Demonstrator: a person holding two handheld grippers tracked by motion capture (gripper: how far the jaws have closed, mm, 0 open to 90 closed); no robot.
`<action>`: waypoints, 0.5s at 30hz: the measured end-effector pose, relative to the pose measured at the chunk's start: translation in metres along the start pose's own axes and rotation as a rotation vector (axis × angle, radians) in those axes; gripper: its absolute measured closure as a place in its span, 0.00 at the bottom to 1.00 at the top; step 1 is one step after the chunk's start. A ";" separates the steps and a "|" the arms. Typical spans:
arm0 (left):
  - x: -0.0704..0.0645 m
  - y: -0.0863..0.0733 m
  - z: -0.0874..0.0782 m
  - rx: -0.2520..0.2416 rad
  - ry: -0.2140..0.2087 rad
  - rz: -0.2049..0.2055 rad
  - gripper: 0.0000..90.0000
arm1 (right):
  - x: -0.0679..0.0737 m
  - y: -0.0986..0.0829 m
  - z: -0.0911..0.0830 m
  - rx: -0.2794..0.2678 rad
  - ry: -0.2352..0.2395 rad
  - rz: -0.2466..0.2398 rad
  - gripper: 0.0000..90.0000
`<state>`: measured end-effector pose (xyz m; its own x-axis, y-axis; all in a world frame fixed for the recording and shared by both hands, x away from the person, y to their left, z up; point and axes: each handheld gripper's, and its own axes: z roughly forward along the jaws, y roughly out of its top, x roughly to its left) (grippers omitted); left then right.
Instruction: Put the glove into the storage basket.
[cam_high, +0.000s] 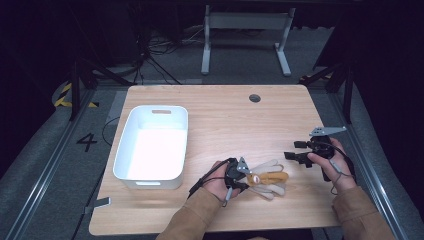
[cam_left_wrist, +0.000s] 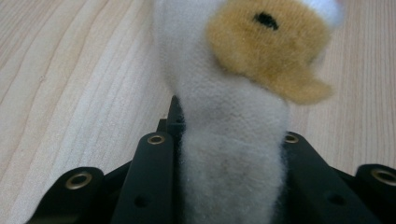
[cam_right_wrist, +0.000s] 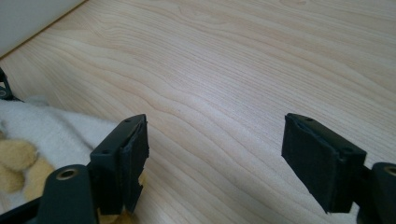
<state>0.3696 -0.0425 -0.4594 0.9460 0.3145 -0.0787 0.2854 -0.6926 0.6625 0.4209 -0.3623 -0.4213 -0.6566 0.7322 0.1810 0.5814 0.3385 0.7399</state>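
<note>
A soft plush toy of cream-white and tan-yellow fleece (cam_high: 267, 179) lies near the front edge of the light wooden desk (cam_high: 225, 115), a little right of centre, with its limbs fanned out toward the right. The left gripper (cam_high: 243, 176), held in the person's left hand (cam_high: 220, 181), meets the toy at its left end. In the left gripper view the two black jaws press on either side of a narrow cream-white stretch of the plush toy (cam_left_wrist: 233, 154), pinching it between them, while a tan patch with a small black dot sits farther up the toy.

The right gripper (cam_high: 296, 150) is held in the right hand (cam_high: 335, 162) to the right of the toy and apart from it, pointing left, with a grey three-cornered plate on top. In the right gripper view its jaws stand spread wide with bare wood grain between them; nothing is held. Part of the plush toy (cam_right_wrist: 42, 135) shows at the lower left of that view, just behind the left jaw.

A white rectangular plastic tub (cam_high: 129, 145) with cut-out handles sits on the left part of the desk, well apart from the toy. On the grey floor left of the desk a dark numeral "4" (cam_high: 86, 142) can be read. No writing is legible on the toy or the tub.
</note>
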 end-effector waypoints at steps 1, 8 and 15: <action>0.000 0.000 0.000 -0.002 -0.002 -0.001 0.79 | 0.000 0.000 0.000 -0.002 0.000 0.000 0.27; 0.001 0.000 0.000 -0.005 -0.008 -0.020 0.79 | -0.001 0.000 0.000 -0.005 -0.008 0.002 0.27; 0.001 0.000 0.000 -0.006 -0.005 -0.030 0.79 | -0.002 0.000 0.000 -0.008 -0.012 0.009 0.26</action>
<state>0.3709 -0.0424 -0.4593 0.9377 0.3320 -0.1025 0.3129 -0.6786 0.6646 0.4218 -0.3638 -0.4217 -0.6454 0.7423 0.1800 0.5834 0.3269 0.7435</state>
